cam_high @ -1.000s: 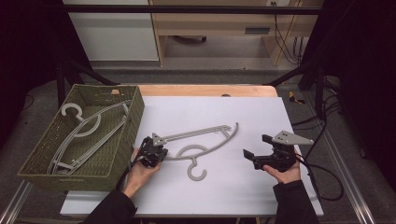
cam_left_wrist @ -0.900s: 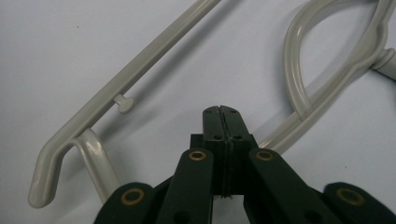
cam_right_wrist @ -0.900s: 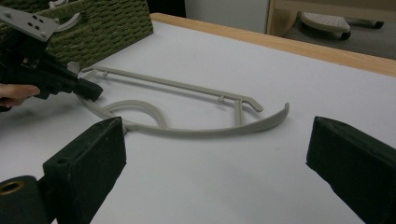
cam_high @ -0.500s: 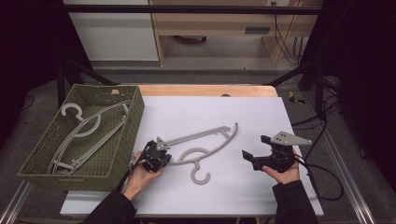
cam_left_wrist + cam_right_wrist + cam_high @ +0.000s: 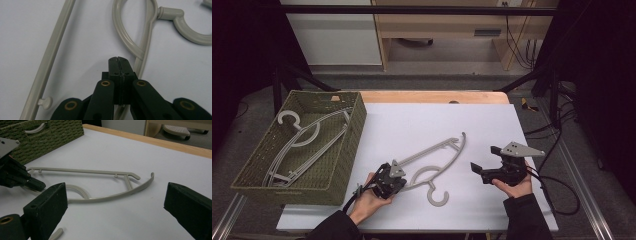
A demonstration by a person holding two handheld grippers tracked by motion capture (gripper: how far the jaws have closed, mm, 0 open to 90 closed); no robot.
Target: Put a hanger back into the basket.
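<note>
A pale grey plastic hanger (image 5: 439, 150) lies flat on the white table, its hook (image 5: 437, 196) toward the near edge. My left gripper (image 5: 398, 178) is at the hanger's left end, shut on the thin lower arm. In the left gripper view the jaws (image 5: 119, 60) are pressed together, and the hanger (image 5: 130, 45) arm runs in under them. My right gripper (image 5: 484, 158) hovers open to the right of the hanger, apart from it. In the right gripper view, its wide-apart jaws (image 5: 115, 202) frame the hanger (image 5: 100, 198) and the left gripper (image 5: 35, 185).
A green woven basket (image 5: 357, 130) stands at the table's left and holds more grey hangers (image 5: 307, 140). It also shows in the right gripper view (image 5: 50, 137). A wooden strip (image 5: 437, 96) edges the table's far side. Cables trail off the right edge.
My left gripper has slid to the right across the table, and the hanger has moved with it. The right gripper has stayed where it was.
</note>
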